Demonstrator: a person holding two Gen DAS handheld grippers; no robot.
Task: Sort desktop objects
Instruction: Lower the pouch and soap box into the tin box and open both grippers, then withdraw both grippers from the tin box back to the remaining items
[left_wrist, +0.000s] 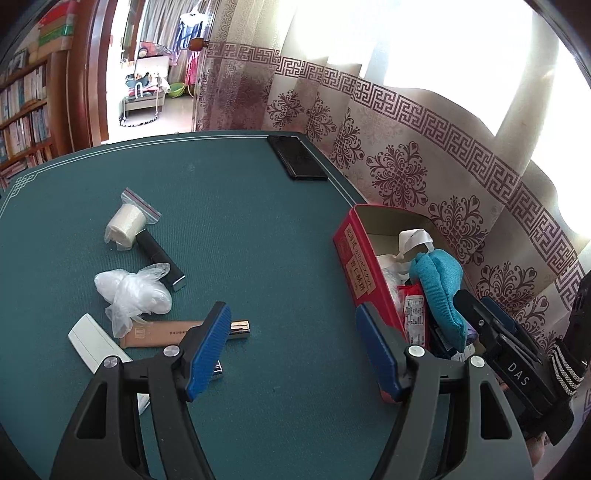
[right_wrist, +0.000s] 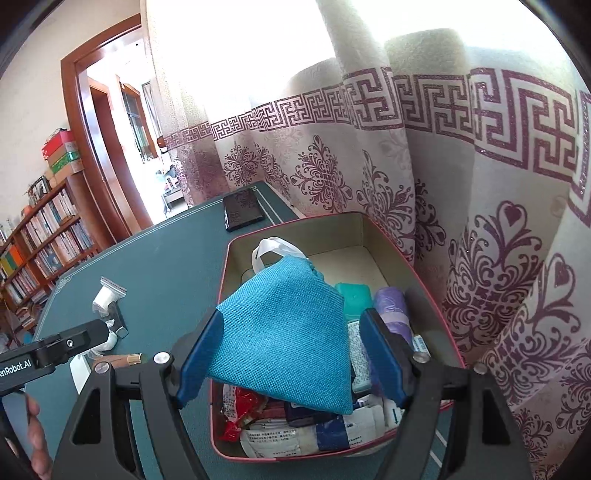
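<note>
A red box (left_wrist: 351, 258) stands at the green table's right edge, filled with packets. A teal cloth pouch (right_wrist: 284, 336) hangs between the fingers of my right gripper (right_wrist: 291, 354), just above the box (right_wrist: 424, 277); the jaws are wide and whether they press it is unclear. It also shows in the left wrist view (left_wrist: 439, 291). My left gripper (left_wrist: 295, 354) is open and empty above the table, left of the box. Loose items lie left of it: a bagged white roll (left_wrist: 123, 223), a black tube (left_wrist: 160, 260), a crumpled plastic bag (left_wrist: 135, 291), a tan tube (left_wrist: 177, 332), a white card (left_wrist: 96, 343).
A black phone (left_wrist: 297, 157) lies at the table's far edge. A patterned curtain (left_wrist: 424, 155) hangs right behind the box. A bookshelf (right_wrist: 40, 236) and a doorway are at the left. Bare green felt lies between the loose items and the box.
</note>
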